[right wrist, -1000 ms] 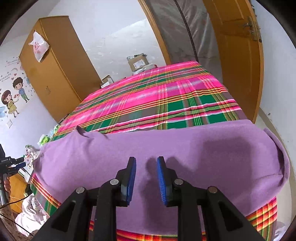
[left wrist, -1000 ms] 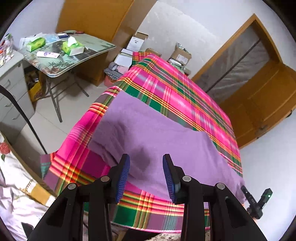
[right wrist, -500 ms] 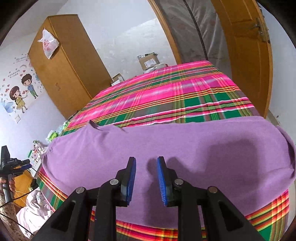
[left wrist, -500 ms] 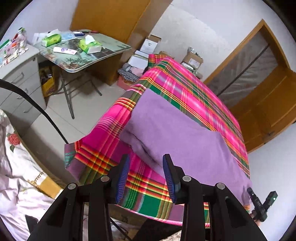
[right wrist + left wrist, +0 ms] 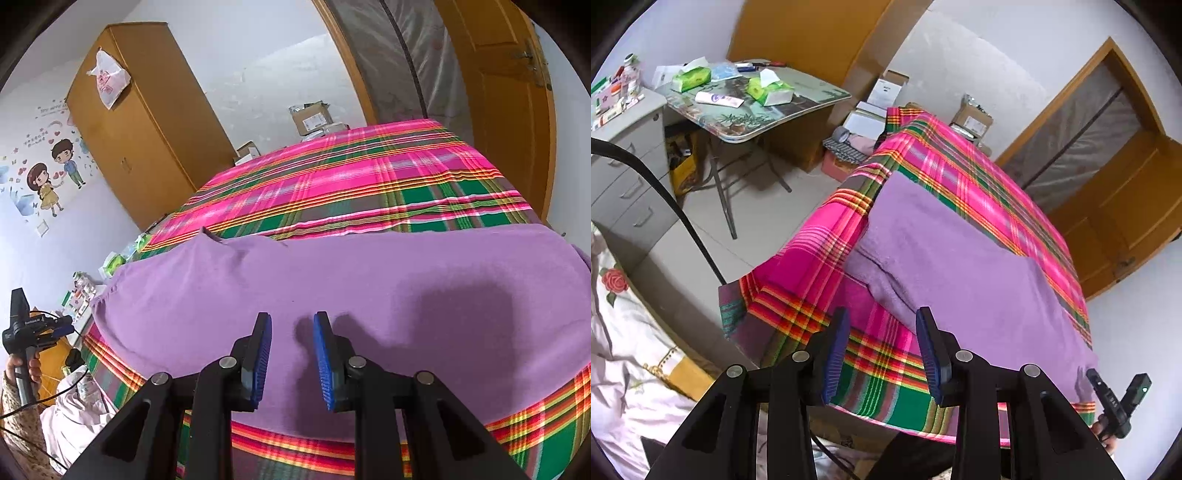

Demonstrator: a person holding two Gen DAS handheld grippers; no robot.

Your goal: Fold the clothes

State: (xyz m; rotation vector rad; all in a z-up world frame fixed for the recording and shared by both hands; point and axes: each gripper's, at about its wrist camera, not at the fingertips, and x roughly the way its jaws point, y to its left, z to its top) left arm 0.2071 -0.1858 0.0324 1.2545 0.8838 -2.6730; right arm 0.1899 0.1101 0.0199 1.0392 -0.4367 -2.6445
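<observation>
A purple garment (image 5: 960, 266) lies spread flat along the near side of a table under a pink and green plaid cloth (image 5: 960, 173). My left gripper (image 5: 882, 317) stands open over the plaid cloth's hanging front, just off the garment's near left corner, with nothing between its blue pads. In the right wrist view the garment (image 5: 369, 280) fills the middle, and my right gripper (image 5: 291, 319) hovers open over its near edge, holding nothing. The right gripper (image 5: 1117, 384) also shows at the far right corner, and the left gripper (image 5: 68, 324) at the far left in a hand.
A folding table (image 5: 757, 107) with tissue packs and a grey drawer cabinet (image 5: 628, 166) stand left of the table. Cardboard boxes (image 5: 971, 118) sit behind it. A wooden wardrobe (image 5: 147, 122) and a door (image 5: 506, 92) line the walls. Floral bedding (image 5: 624, 332) lies at lower left.
The left gripper has drawn back and to the left, from above the garment to over the plaid cloth's front corner. The right gripper shifted slightly sideways over the garment. Both jaws kept their gaps.
</observation>
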